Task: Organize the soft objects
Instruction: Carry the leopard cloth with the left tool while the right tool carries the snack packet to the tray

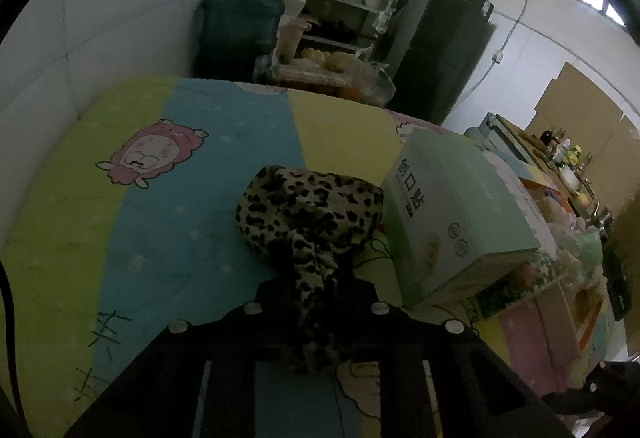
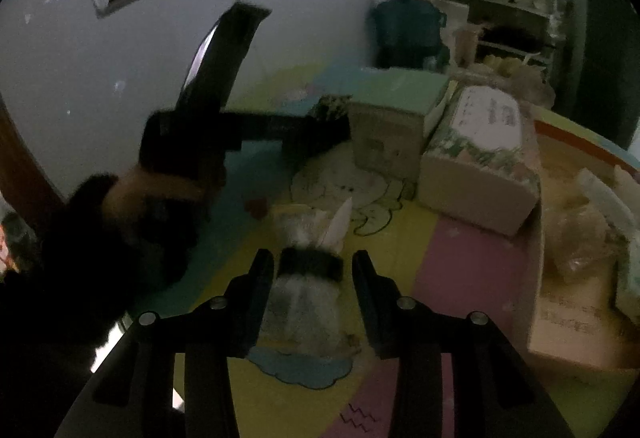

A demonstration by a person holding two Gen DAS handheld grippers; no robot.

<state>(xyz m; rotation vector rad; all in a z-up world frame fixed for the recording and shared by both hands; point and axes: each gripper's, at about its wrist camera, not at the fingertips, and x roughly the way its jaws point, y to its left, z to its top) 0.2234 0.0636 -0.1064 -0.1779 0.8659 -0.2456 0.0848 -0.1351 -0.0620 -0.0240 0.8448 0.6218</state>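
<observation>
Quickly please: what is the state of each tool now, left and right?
Left tool: closed on the leopard-print cloth.
Right tool: open, the grey furry item lies between its fingers, not gripped.

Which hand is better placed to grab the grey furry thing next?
Right. The right gripper straddles the grey furry piece, jaws open either side. The left gripper is shut on the leopard cloth.

Cartoon-print table cover (image 1: 168,222): leopard-print cloth (image 1: 308,206), boxes (image 1: 460,214).
</observation>
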